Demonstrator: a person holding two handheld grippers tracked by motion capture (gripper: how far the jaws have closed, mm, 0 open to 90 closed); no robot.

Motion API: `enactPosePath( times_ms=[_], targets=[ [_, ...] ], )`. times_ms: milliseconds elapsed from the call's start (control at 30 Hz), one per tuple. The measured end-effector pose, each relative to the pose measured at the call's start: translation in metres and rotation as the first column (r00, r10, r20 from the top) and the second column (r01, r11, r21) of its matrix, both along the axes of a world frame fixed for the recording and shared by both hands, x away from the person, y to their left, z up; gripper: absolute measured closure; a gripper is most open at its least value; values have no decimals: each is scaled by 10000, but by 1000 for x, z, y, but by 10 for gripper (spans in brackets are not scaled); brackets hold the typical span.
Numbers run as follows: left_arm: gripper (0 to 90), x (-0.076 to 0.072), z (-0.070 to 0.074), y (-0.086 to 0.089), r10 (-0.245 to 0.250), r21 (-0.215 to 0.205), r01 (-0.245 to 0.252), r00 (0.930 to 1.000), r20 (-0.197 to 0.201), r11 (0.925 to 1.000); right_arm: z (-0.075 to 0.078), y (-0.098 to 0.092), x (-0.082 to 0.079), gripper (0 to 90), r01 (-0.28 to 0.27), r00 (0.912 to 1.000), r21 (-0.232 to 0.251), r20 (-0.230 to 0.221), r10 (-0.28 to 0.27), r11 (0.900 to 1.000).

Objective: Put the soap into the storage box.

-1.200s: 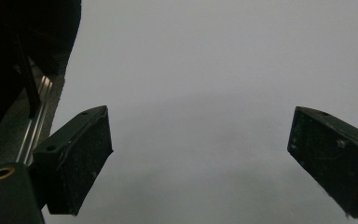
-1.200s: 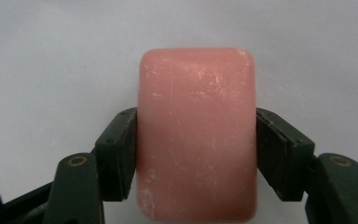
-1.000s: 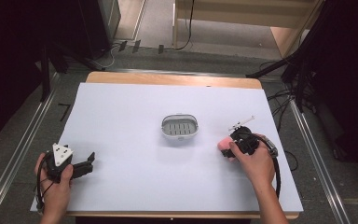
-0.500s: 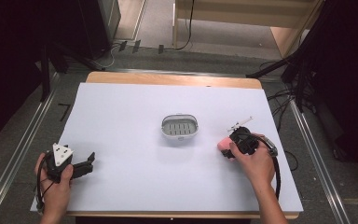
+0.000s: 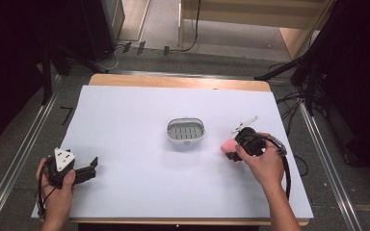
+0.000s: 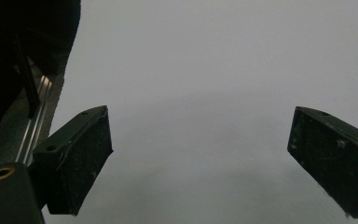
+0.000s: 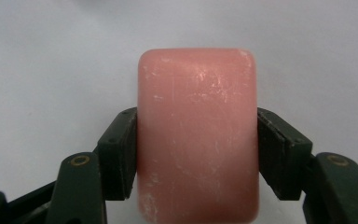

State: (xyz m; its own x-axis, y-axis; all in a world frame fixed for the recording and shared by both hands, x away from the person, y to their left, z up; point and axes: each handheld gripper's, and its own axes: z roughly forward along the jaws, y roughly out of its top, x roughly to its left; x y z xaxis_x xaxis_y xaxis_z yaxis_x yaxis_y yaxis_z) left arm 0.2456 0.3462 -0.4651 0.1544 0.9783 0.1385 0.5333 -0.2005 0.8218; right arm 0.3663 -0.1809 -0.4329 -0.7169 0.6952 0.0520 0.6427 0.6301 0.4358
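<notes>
**A:** What am I holding on the right?

**B:** I've got the pink soap bar (image 7: 196, 133) clamped in my right gripper (image 5: 234, 150). In the right gripper view both jaws press flat on its two long sides, and the bar stands out past them toward the white sheet. Its face is scuffed with pale marks.

**A:** And where is that against the soap dish?

**B:** Taking the grey soap dish (image 5: 186, 130) as the mark: the bar (image 5: 229, 146) sits to the dish's right and a little nearer me, close by but not touching it. I can't tell from above whether the bar rests on the sheet or hangs just over it. The dish itself is oval, slotted at the bottom, with nothing in it.

**A:** The other hand?

**B:** My left gripper (image 5: 89, 169) is well apart from the dish, off to its left and nearer me, close to the near left corner of the white sheet (image 5: 125, 120). Its jaws stand wide apart with nothing between them; the left gripper view has bare sheet in the gap. My left hand (image 5: 55, 185) wraps the body under the grey three-cornered plate (image 5: 63, 158).

**A:** The right hand?

**B:** My right hand (image 5: 265, 166) grips from behind, on the side away from the dish, its cable looping beside the wrist.
</notes>
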Motion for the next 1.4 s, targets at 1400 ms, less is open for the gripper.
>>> enactPosePath(
  times_ms=[1400],
  targets=[
    [68, 0, 0, 0, -24, 27, 24, 10000, -53, 10000, 48, 54, 20, 382, -4327, 8965, -102, 1009, 4315, 9015]
  ],
)
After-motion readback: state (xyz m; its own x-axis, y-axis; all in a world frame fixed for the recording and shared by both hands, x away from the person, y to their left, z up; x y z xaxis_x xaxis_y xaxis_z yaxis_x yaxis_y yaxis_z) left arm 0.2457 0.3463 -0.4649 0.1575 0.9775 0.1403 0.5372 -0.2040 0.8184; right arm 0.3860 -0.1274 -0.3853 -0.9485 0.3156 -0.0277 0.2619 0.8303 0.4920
